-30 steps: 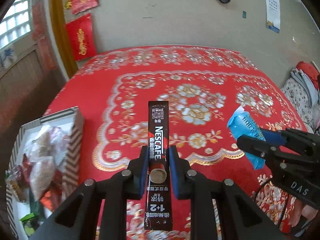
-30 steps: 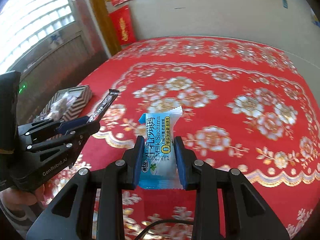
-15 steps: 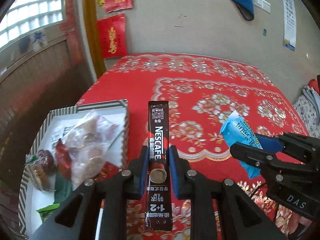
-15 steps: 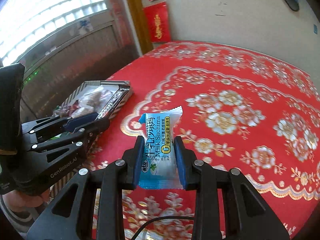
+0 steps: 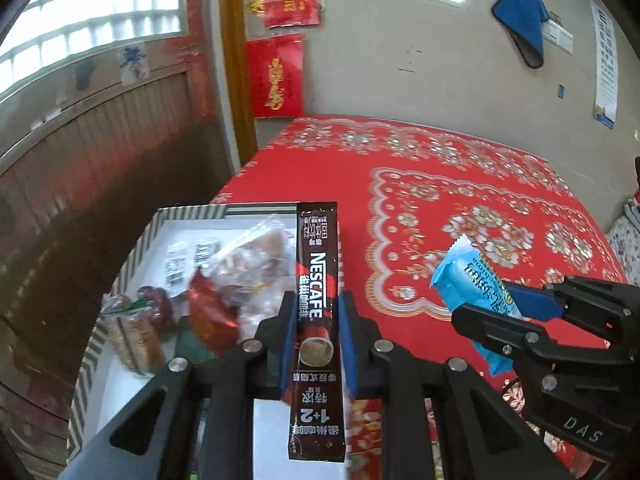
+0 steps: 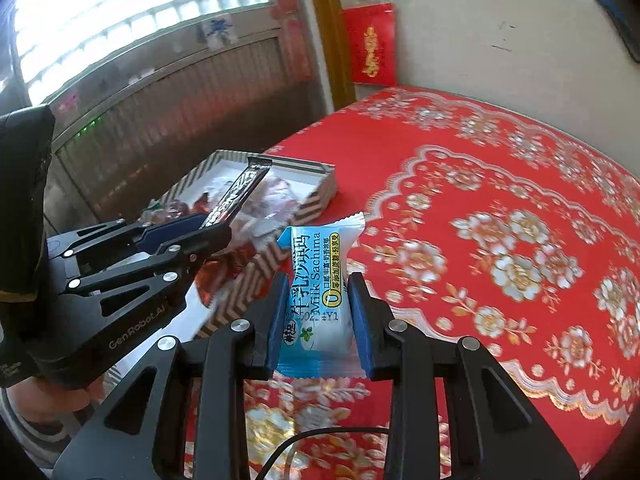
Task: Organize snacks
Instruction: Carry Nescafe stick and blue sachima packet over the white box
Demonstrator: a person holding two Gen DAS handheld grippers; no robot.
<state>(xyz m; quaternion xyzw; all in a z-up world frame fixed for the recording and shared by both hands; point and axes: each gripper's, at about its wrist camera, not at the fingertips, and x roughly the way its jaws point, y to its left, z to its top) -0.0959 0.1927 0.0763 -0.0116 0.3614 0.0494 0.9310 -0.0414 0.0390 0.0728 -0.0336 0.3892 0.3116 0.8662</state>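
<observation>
My left gripper [image 5: 318, 312] is shut on a dark Nescafe coffee stick [image 5: 318, 272] and holds it over the right part of the striped snack box [image 5: 120, 280]. The stick [image 6: 236, 196] and the left gripper [image 6: 200, 232] also show in the right wrist view, above the box [image 6: 316, 200]. My right gripper [image 6: 318, 300] is shut on a blue and white Milk Sachima packet [image 6: 320, 280], in the air just right of the box. The packet [image 5: 472, 280] also shows in the left wrist view.
The box holds several wrapped snacks [image 5: 208, 292]. It stands at the left edge of a table with a red floral cloth [image 5: 460, 200]. A wooden wall [image 5: 100, 160] and a window are to the left. A beige wall is behind the table.
Both grippers have swung left with their packets. The left gripper has come from over the cloth to over the box. The box is now larger and nearer in both views.
</observation>
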